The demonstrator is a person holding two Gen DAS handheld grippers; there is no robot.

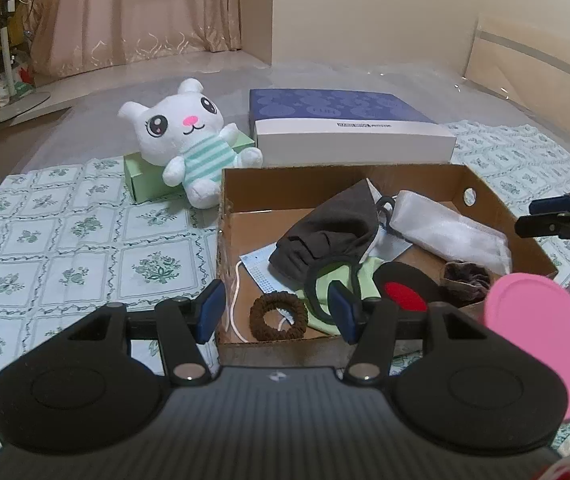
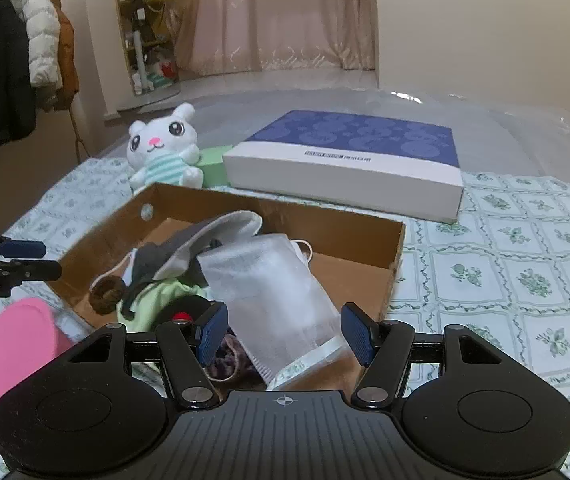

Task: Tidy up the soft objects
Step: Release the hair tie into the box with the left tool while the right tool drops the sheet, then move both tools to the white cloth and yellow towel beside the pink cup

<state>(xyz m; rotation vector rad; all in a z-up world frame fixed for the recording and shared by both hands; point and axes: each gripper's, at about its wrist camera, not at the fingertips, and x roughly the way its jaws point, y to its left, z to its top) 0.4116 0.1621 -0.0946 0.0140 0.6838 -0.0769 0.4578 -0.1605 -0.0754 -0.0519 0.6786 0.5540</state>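
- Both tongs spread, pinching nothing: left [image 1: 279, 312], right [image 2: 285, 334].
- White pouch [image 2: 273, 292] sits half over the box [image 2: 395, 248] rim, I'd nudge it in.
- Bunny [image 1: 189, 136] next, I reckon.

I saw the cardboard box [image 1: 481, 188] on the tablecloth [image 1: 65, 240], with a sock [image 1: 333, 224], mesh pouch [image 1: 445, 232], face mask [image 1: 261, 268] and hair tie [image 1: 277, 316] lying in it. Behind the box sat the flat lidded box [image 1: 349, 128]. The plush toy [image 1: 189, 140] leaned behind the box's left corner.
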